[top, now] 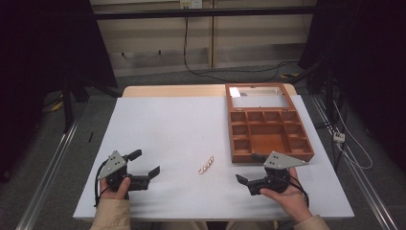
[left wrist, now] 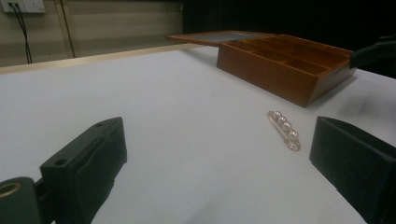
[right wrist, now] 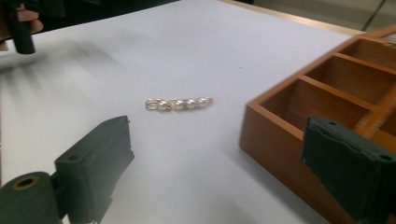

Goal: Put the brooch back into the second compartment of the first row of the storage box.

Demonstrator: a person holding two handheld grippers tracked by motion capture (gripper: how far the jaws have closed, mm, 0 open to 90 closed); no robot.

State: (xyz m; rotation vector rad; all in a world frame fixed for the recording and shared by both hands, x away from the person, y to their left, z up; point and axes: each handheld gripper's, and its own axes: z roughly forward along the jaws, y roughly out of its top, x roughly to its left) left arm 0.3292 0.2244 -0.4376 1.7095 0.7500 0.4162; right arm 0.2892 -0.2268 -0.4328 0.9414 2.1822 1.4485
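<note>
A pearl pin (top: 206,165) is seen between released tongs: left (top: 145,164) at nine o'clock, right (top: 247,169) at three.

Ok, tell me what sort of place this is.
Probably a lab or recording room rather than a home: a white table between dark curtains, cables running over a grey floor to wall sockets, and hand-held grippers beside a wooden compartment box and a pearl clip.

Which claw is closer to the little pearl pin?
Right. The right claw sits just right of the pearl pin, by the wooden box; the left claw is farther off on its left.
</note>
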